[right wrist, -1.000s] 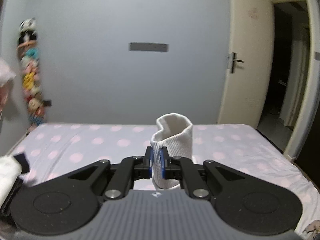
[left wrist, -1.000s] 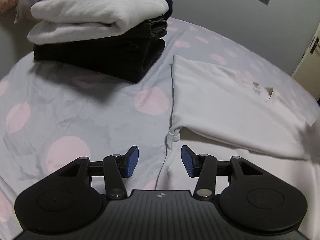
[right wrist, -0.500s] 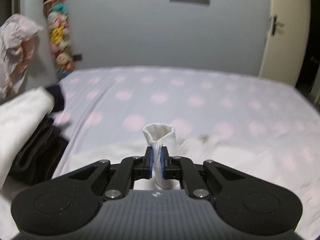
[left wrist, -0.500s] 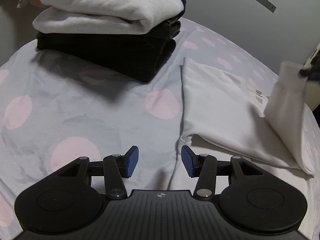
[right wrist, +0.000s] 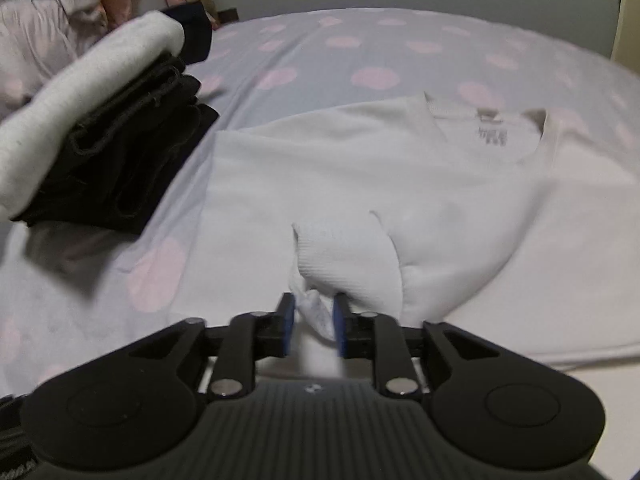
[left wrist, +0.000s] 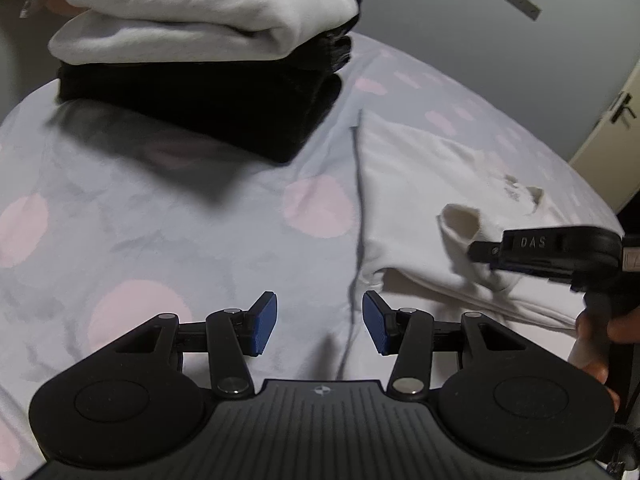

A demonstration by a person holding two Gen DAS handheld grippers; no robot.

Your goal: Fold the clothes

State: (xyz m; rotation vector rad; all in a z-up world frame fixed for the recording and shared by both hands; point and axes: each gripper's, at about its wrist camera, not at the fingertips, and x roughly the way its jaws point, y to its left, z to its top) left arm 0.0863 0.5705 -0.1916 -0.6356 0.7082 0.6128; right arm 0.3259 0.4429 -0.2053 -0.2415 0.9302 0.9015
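Note:
A white sweatshirt (left wrist: pixel 416 168) (right wrist: pixel 360 160) lies flat on the dotted bed sheet (left wrist: pixel 160 220), neck label up, with its left sleeve folded across the body. My right gripper (right wrist: pixel 314 320) (left wrist: pixel 480 254) sits low over the shirt's middle. Its jaws stand slightly apart, and the ribbed sleeve cuff (right wrist: pixel 344 256) (left wrist: pixel 460 224) rests loosely between them, lying on the shirt. My left gripper (left wrist: pixel 318 322) hovers open above the sheet, just in front of the shirt's left edge, with nothing in it.
A stack of folded clothes (left wrist: pixel 200 40) (right wrist: pixel 80 100), white on top of black, stands at the back left, close to the shirt. A person's hand (left wrist: pixel 600 344) holds the right gripper. Pillows (right wrist: pixel 60 28) lie behind the stack, and a door (left wrist: pixel 616 132) shows far right.
The right gripper carried the cuff from high in the air down onto the shirt's middle, and its jaws have parted. The left gripper crept forward and stayed open.

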